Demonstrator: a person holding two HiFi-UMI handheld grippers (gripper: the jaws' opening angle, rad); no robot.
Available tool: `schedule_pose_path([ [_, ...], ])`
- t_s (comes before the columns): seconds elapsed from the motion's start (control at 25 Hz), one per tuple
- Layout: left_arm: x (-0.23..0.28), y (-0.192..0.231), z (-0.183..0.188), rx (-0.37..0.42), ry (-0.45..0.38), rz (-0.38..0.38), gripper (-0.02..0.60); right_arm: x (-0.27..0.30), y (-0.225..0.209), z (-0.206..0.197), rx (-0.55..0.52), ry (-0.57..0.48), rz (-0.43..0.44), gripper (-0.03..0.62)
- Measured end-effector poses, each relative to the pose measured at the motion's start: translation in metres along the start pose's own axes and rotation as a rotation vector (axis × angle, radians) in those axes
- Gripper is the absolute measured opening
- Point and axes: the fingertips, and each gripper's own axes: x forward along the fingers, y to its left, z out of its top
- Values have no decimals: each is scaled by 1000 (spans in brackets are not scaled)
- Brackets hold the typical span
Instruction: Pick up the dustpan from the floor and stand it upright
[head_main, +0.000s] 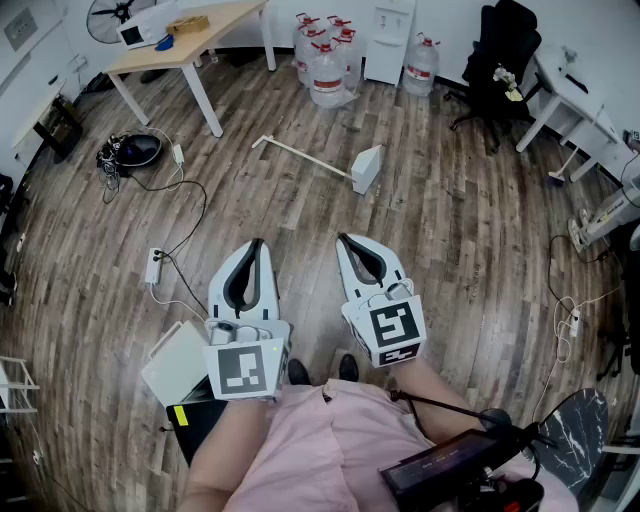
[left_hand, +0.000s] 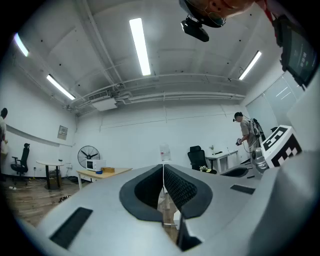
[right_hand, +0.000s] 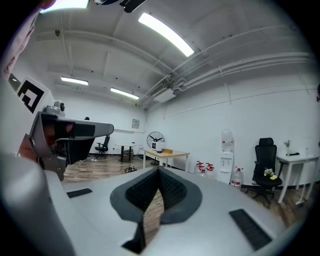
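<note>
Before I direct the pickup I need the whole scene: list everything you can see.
dustpan: one, white, lying on the floor ahead, long handle pointing left
wooden table: one, light top with white legs, far left
water jugs: about five, clear with red caps, by the far wall
water dispenser: one, white, among the jugs
office chair: one, black, far right
power strip: one, white, on the floor left of the grippers
left gripper: one, grey-white, jaws together, empty
right gripper: one, grey-white, jaws together, empty
</note>
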Motion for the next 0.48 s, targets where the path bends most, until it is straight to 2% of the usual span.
schedule_pose_path([
  [0.48,21,-17,-13,5,10,50,15,-2,-38,-10,-21,-3,44,2],
])
